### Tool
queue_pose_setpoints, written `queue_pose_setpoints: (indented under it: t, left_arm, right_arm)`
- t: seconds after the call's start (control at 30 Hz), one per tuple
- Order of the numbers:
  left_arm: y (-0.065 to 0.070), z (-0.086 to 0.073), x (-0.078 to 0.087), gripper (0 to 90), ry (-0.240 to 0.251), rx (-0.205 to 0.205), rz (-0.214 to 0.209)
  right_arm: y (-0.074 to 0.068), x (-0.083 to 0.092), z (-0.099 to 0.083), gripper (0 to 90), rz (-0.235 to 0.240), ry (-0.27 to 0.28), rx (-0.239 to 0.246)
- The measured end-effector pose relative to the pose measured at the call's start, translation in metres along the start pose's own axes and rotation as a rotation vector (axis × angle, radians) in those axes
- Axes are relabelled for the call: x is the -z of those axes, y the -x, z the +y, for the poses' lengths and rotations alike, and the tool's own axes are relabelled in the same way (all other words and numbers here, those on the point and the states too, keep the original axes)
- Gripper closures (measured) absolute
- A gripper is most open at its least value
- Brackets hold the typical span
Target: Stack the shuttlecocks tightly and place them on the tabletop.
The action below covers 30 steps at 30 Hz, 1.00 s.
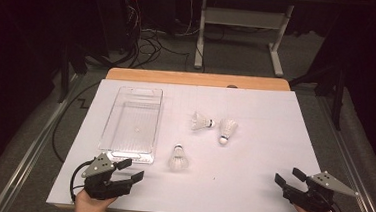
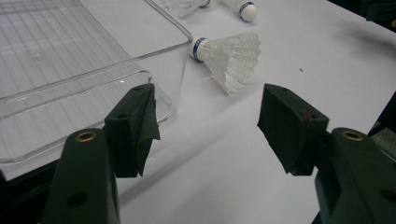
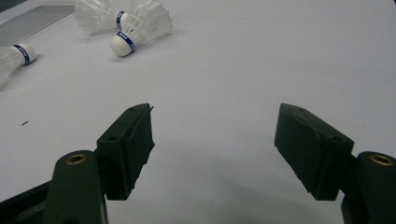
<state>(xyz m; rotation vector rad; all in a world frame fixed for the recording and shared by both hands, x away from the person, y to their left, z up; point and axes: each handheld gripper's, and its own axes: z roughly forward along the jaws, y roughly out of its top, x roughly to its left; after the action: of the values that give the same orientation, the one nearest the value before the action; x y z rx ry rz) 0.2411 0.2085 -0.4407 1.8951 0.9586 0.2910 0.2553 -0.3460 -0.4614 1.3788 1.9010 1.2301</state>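
On a white table top (image 1: 250, 190), two hand-held grippers rest at the near edge, both with jaws spread wide and holding nothing. At near left, the left gripper (image 1: 132, 170) sits just short of the near end of a clear plastic tray (image 1: 109, 130), which lies lengthwise on the left half of the table. Just right of the tray's near corner lies the nearest shuttlecock (image 1: 178, 158), its cork pointing away from the person; the left gripper view shows it (image 2: 229, 58) ahead of the open jaws, beside the tray wall (image 2: 177, 65). Farther off, near the table's middle, two more shuttlecocks (image 1: 214, 125) lie close together. At near right, the right gripper (image 1: 287, 177) stands well apart from all three
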Motion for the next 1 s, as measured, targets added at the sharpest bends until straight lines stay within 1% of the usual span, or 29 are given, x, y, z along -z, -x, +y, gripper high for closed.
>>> queue_pose_setpoints:
  t: [0.43, 0.73, 1.0]
  left_arm:
    - [0.005, 0.005, -0.010, 37.6, -0.016, -0.013, -0.023]
    - [0.010, 0.011, -0.019, 37.7, -0.034, -0.032, -0.040]
    - [0.013, 0.014, -0.027, 37.7, -0.051, -0.035, -0.045]
  right_arm:
    - [-0.001, -0.001, 0.000, 28.8, 0.002, -0.005, 0.003]
    - [-0.001, -0.001, 0.000, 28.8, 0.003, -0.007, 0.004]
    - [0.000, -0.002, 0.000, 28.8, 0.007, -0.009, 0.005]
